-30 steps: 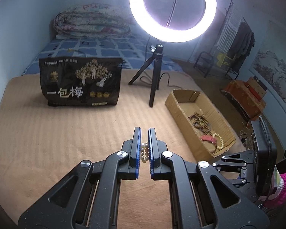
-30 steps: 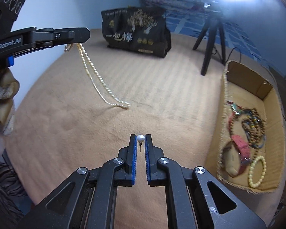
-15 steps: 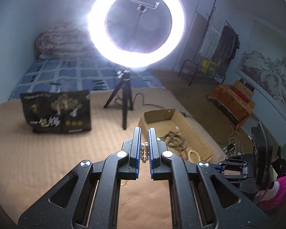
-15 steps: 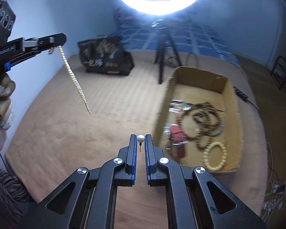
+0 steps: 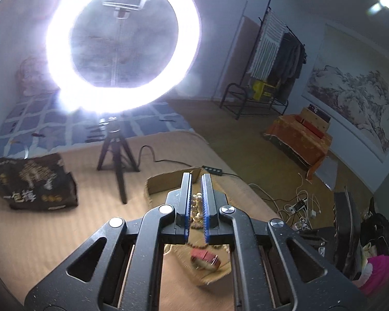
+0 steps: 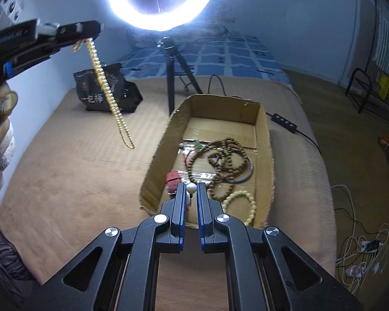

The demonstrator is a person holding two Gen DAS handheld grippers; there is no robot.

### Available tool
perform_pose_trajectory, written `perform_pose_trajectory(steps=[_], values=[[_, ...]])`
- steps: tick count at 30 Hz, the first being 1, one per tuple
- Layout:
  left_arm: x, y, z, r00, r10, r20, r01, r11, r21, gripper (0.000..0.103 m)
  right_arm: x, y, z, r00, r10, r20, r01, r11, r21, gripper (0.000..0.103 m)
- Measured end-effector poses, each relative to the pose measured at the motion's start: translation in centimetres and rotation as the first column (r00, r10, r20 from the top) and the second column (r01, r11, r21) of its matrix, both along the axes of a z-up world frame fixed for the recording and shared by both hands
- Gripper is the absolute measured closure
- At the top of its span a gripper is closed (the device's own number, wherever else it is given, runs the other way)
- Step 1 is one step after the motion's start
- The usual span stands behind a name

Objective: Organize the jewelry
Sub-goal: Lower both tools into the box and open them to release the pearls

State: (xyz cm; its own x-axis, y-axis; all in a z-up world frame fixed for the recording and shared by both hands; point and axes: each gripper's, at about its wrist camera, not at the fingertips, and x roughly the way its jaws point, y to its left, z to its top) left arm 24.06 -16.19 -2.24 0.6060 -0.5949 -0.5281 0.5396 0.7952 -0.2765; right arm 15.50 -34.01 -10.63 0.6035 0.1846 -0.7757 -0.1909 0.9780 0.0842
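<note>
**Both claws carry pearls above the box**

Our right claw (image 6: 192,194) is pinched nearly closed on a pearl earring (image 6: 191,188): the white ball sits at the tips and its thin pin hangs down between the blue pads. Our left claw (image 5: 196,194) is clamped on a pearl necklace (image 5: 195,204), a bunch of cream beads showing between its pads. From the right wrist we see that same left claw (image 6: 90,29) at ten o'clock, with the necklace (image 6: 109,96) hanging from it as a doubled strand, its lower end in the air above the tan blanket (image 6: 72,176).

Just beyond the right claw, at twelve to one o'clock, lies the open cardboard box (image 6: 220,108). Inside it we see brown bead strands (image 6: 225,160), a cream bead bracelet (image 6: 242,202) at the near end, a dark bangle and a red item (image 6: 173,178) by the near left wall. From the left wrist the box (image 5: 163,181) shows partly behind and under the claw.

Farther out, a black printed bag (image 6: 109,90) stands at eleven o'clock, and the ring light (image 6: 160,2) on its black tripod (image 6: 172,62) rises at twelve. A cable with an inline switch (image 6: 284,121) runs off at two o'clock.
</note>
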Motion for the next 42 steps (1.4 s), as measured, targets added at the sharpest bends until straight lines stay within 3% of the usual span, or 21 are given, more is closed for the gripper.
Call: perform_pose_trajectory(steps=[8,25,39,41,42], values=[[2.4,-3.7,-1.1,1.0,-0.006,0.0,0.006,1.0,0.009,0.098,0.9,-1.5,-0.8,1.0,-0.018,0.003,0.018,1.0,0.0,0.097],[5.2,-6.5,-7.7,0.993,0.039,-0.108,-0.028,0.995,0.1,0.098,3.0,-3.3,-4.2,0.997,-0.067,-0.041,0.068,0.998,0.014,0.097],[5.3,-6.7,-8.5,0.989,0.06,-0.132,-0.043,0.99,0.133,0.098,3.1,-3.3,-4.2,0.995,-0.091,-0.04,0.092,0.996,0.014,0.096],[5.3,-6.6,-8.5,0.988,0.065,-0.139,-0.045,0.989,0.138,0.097,3.1,-3.2,-4.2,0.995,-0.094,-0.04,0.094,0.996,0.004,0.094],[5.4,-6.6,-8.6,0.987,0.064,-0.145,-0.044,0.99,0.137,0.097,3.1,-3.1,-4.1,0.994,-0.099,-0.04,0.099,0.995,-0.002,0.084]])
